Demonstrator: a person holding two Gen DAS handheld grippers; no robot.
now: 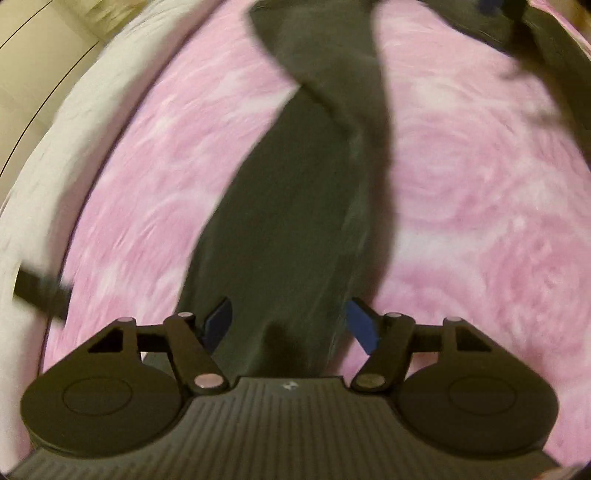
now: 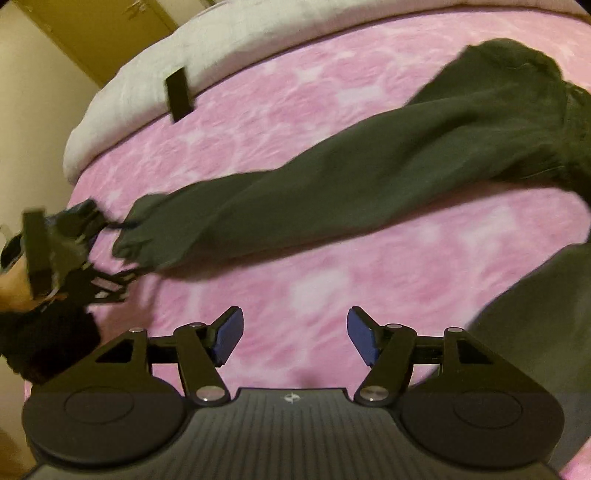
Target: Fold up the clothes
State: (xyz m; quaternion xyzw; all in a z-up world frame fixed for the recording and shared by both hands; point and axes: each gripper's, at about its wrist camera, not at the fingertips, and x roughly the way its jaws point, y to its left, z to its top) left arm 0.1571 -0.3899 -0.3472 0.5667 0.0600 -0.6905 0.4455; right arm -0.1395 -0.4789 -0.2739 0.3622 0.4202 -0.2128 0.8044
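Note:
Dark grey trousers [image 2: 332, 199] lie on a pink patterned blanket [image 2: 295, 266]. One leg stretches from the waist at the upper right to its cuff [image 2: 136, 236] at the left. In the left wrist view that leg [image 1: 288, 229] runs up from between my left gripper's [image 1: 290, 326] blue pads [image 1: 218, 325]. The jaws stand apart astride the cuff and do not visibly press on it. The right wrist view shows the left gripper [image 2: 110, 254] and the hand holding it at the cuff. My right gripper [image 2: 291, 332] hangs open over bare blanket, nothing between its pads.
A second part of the dark garment [image 2: 535, 332] lies at the lower right, beside the right gripper. A white cover [image 2: 147, 85] edges the pink blanket, with a black strap [image 2: 180, 94] on it. Beyond are a cream wall and a wooden door [image 2: 103, 33].

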